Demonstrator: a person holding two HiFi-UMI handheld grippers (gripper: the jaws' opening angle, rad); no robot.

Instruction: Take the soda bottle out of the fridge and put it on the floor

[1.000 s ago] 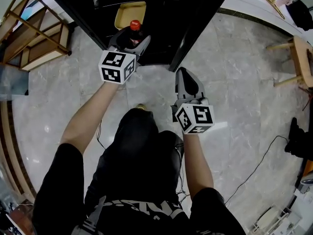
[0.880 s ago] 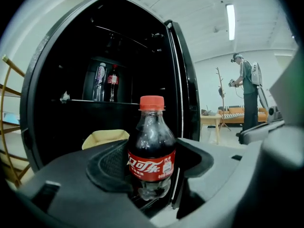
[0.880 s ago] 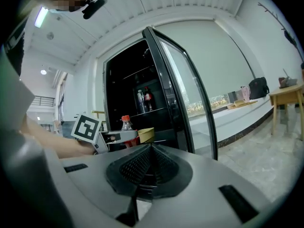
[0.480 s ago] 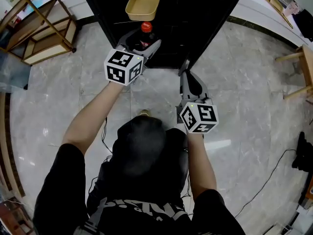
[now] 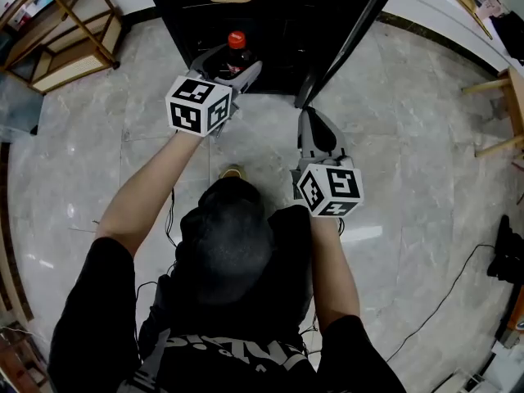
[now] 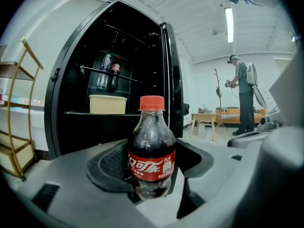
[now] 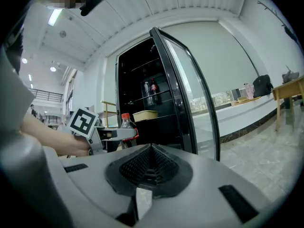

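While the soda bottle is out of the fridge but not yet on the floor, the main risk is a drop or a topple. The left gripper has its fingers clamped on the bottle's lower body, about the red label, with the bottle upright and its red cap above them. The plastic is smooth and round, and the floor below the fingers looks glossy and hard. If the fingers let go before the base sits flat, or if the bottle leans as it lands, I judge it would tip and roll. A hard landing could also shake the fizzy drink.

A second hazard lies beside the right gripper: the edge of the open fridge door is just ahead of its fingers. A careless swing there could knock the door. Those fingers are pressed together with nothing between them, so that gripper offers the bottle no support.

As for pose, the left forearm reaches straight forward, its gripper nearly level with the tips dipped slightly, the fridge's dark opening just beyond them. The right arm is bent closer to the body, its gripper level and pointing toward the door edge, well apart from the bottle.
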